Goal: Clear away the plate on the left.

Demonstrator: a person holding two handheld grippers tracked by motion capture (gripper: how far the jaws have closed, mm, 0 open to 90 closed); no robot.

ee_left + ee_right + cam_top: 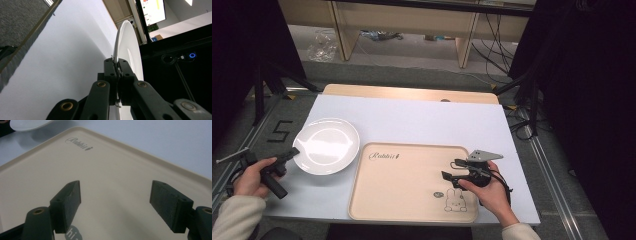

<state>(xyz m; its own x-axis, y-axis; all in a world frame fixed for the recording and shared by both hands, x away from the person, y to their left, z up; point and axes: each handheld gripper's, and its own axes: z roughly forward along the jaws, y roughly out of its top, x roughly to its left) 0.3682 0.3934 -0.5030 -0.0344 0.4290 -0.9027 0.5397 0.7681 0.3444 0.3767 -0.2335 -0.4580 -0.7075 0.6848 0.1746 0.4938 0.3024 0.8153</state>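
A white round plate (327,145) lies on the white table to the left of a beige tray (402,180) printed with a rabbit. My left gripper (291,153) is at the plate's left edge and is shut on the rim. In the left gripper view its jaws (116,62) pinch the edge of the plate (127,42). My right gripper (451,169) hovers over the right part of the tray, open. In the right gripper view its pads (115,192) stand wide apart over the bare tray (112,165) with nothing between them, and the plate (27,123) shows at the top left.
The white table top (422,120) ends in a wooden strip (412,93) at the back. Black stands and curtains flank both sides, with cables (492,45) on the floor beyond. A taped mark (279,131) lies on the floor at left.
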